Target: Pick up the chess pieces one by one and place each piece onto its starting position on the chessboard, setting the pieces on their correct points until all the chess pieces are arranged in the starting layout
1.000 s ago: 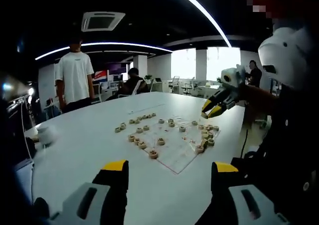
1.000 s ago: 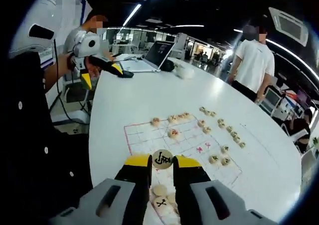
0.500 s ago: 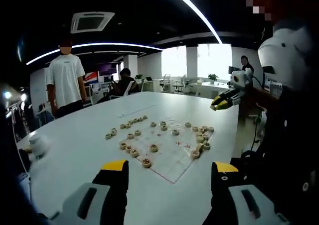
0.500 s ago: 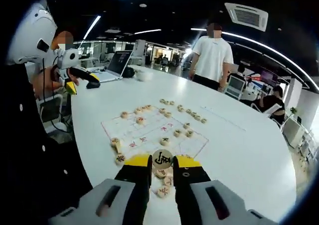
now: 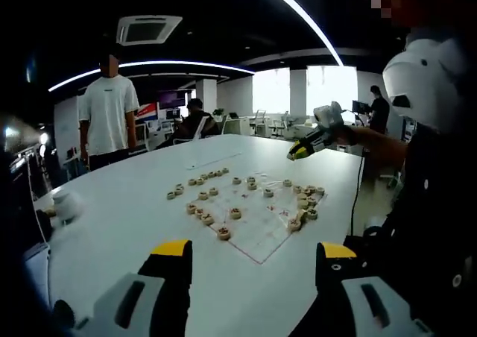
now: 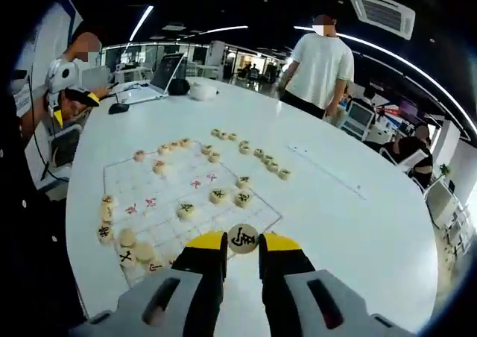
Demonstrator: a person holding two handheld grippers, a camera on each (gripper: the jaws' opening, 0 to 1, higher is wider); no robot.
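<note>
My right gripper (image 6: 243, 241) clamps a round, pale wooden chess piece (image 6: 243, 237) with a black character; my left gripper (image 5: 256, 252) gapes empty above the white tabletop (image 5: 119, 225).

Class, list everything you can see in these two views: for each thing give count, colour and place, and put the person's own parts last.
Table: one, white, large, rounded.
Chessboard: one, pale sheet with red grid lines, flat on the table.
Chess pieces: many, tan discs, on the chessboard and in a row past its far edge; a cluster at its near-left corner.
Held chess piece: one, tan with dark mark, between the right gripper's jaws.
Laptop: one, dark, far table end.
Standing person: one, white shirt, behind the table.
Left gripper: yellow-tipped, open, above the table.
Right gripper: yellow-tipped, shut on the piece.
</note>
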